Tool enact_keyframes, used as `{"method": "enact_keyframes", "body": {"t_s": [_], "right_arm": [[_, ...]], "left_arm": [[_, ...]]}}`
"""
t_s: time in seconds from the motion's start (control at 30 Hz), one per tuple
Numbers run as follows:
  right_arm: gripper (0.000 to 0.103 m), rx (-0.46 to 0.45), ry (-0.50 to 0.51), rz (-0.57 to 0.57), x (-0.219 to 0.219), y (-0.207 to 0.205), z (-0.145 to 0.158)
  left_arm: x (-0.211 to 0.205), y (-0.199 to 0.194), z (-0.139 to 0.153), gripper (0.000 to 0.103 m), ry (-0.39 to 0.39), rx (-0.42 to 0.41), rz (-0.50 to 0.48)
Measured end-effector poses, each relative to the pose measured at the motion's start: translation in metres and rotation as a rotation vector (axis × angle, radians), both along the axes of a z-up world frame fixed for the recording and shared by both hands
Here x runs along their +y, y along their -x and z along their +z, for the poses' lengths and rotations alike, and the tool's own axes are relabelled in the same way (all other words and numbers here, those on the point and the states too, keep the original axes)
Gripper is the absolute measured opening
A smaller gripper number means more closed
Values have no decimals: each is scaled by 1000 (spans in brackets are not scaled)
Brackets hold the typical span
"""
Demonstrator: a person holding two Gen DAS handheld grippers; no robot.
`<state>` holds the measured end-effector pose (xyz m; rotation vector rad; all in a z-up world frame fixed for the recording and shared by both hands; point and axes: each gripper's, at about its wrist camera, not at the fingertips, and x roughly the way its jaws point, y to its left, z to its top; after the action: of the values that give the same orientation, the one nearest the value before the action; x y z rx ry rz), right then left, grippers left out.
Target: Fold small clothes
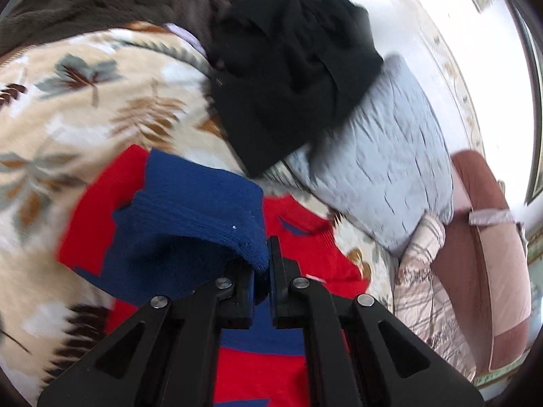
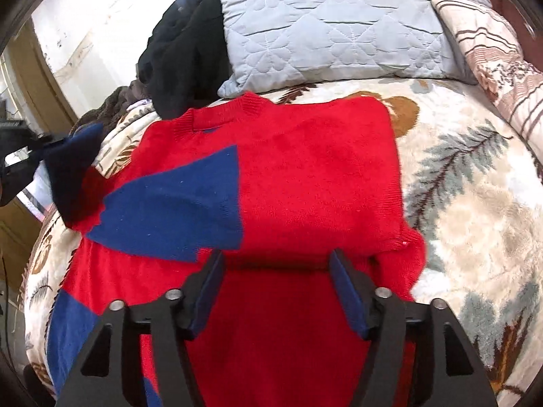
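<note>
- I see the bed's leaf-patterned blanket (image 2: 475, 176) filling both views, with a quilted grey pillow (image 2: 325, 23) at the top of the right wrist frame and a black garment (image 1: 288, 68) heaped beside it at upper centre of the left wrist frame.
- The red-and-blue sweater (image 2: 305, 176) lies flat on the blanket at centre frame in the right wrist view, collar toward the pillow at the top, hem toward my camera at the bottom; its long axis runs top to bottom of that picture.
- One blue-cuffed sleeve (image 2: 176, 203) already lies folded across the chest, left of centre.
- The other sleeve's blue cuff (image 1: 203, 213) is lifted off the body; in the right wrist view it hangs at the far left edge, clear of the sweater's left side.
- My left gripper (image 1: 263, 264) is clenched on that blue cuff, the knit bunched between the pads.
- My right gripper (image 2: 276, 264) is released, jaws wide, nothing pinched; it sits just over the red fabric below the folded chest.
- I judge the next move belongs to the left hand: the cuff must travel from the left edge rightward across the body's long axis. The right gripper is nearer the hem for the fold after.
</note>
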<state>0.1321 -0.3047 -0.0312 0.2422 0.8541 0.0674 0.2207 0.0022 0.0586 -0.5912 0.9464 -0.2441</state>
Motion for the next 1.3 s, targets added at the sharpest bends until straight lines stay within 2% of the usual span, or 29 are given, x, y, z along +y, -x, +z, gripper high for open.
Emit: {"method": "enact_keyframes", "body": {"t_s": [0.17,0.33,0.4,0.47,0.5,0.6,0.67,0.73,0.83,0.93,1.03,1.13,1.17,1.2,1.23,1.27,1.3], "right_arm": [[76,25,50,20,10,-4,-1],[79,61,142,58,23,-6,-5],[82,64,158,66,25,-7,-6],[83,66,163,71,26,-7,-7],[83,66,159,71,25,-7,-7],[82,54,126,67,20,-5,-4],[82,30,94,51,15,-4,1],[82,-14,69,29,11,-1,9],[83,-100,27,11,15,-3,23],[83,-80,43,77,37,-25,22],[83,-37,89,16,47,-50,18],[80,-18,-38,-39,42,-69,14],[70,-10,-69,-67,40,-73,12],[44,-3,-85,-84,39,-77,11],[28,9,-72,-92,37,-80,11],[5,15,-51,-99,37,-81,11],[5,-7,-71,-89,33,-80,14]], "left_arm": [[-60,-8,-18,4,-38,50,-83],[-113,-15,-59,4,-81,148,-149],[-123,-16,-75,7,-103,203,-156],[-128,-16,-90,18,-102,254,-176],[-127,-13,-93,19,-81,271,-190],[-110,0,-80,28,-20,253,-229],[-91,11,-65,42,1,201,-223],[-58,26,-50,54,-1,134,-176],[-14,38,-51,56,10,114,-97],[19,39,-74,56,60,187,-18],[36,40,-91,56,137,230,18],[41,41,-92,56,152,216,20],[42,42,-91,56,154,213,18],[43,42,-91,56,155,210,16],[42,42,-91,56,153,209,18],[44,42,-92,56,154,209,21],[45,42,-92,56,160,208,25]]}}
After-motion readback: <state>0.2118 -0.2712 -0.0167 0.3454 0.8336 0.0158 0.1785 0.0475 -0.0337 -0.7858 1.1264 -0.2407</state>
